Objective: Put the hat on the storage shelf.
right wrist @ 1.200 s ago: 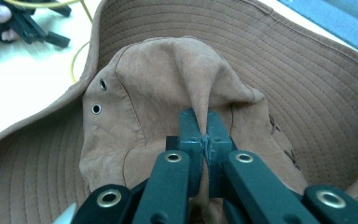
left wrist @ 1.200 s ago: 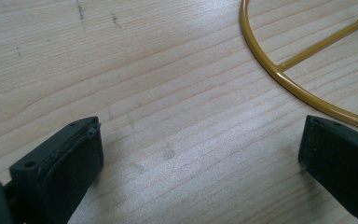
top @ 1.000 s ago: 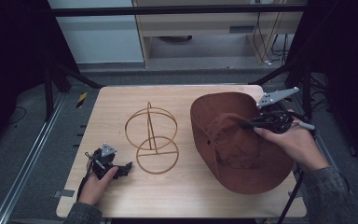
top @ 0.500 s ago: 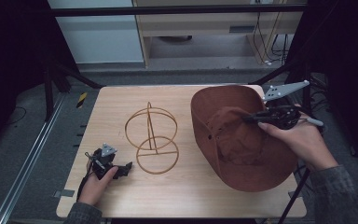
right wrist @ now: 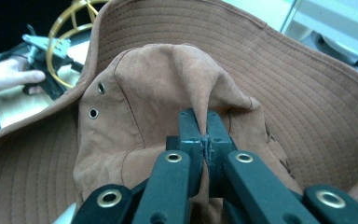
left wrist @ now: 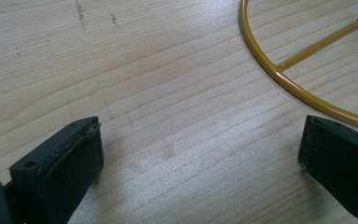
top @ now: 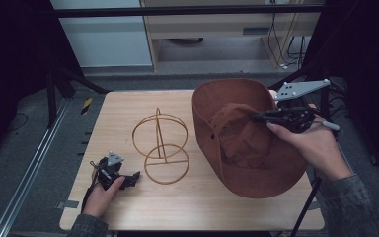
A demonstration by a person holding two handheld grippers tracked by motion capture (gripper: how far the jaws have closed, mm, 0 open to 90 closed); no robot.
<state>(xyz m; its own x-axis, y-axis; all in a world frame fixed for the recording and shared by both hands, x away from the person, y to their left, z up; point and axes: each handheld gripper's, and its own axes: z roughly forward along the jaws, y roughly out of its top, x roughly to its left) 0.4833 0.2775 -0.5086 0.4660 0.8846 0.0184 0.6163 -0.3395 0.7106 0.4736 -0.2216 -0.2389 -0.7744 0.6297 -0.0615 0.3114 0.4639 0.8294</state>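
A brown wide-brimmed hat (top: 246, 143) is tilted up over the right half of the table, brim facing the wire stand. My right gripper (top: 254, 117) is shut on a pinched fold of the hat's crown (right wrist: 168, 88), seen close up in the right gripper view with the jaws (right wrist: 200, 128) pressed together on the cloth. A gold wire hat stand (top: 160, 145) with a round base stands at the table's middle. My left gripper (top: 135, 176) rests on the table at the front left, open, with bare wood between its jaws (left wrist: 200, 158) and the stand's base ring (left wrist: 279, 77) just beyond.
The wooden table (top: 123, 113) has a metal frame around it, with a dark floor and a rail at the left. A cabinet and cables stand behind the table's far edge.
The right hand has lifted the hat by its crown, so the hat has risen and tipped more upright. The left hand and the wire stand have stayed put.
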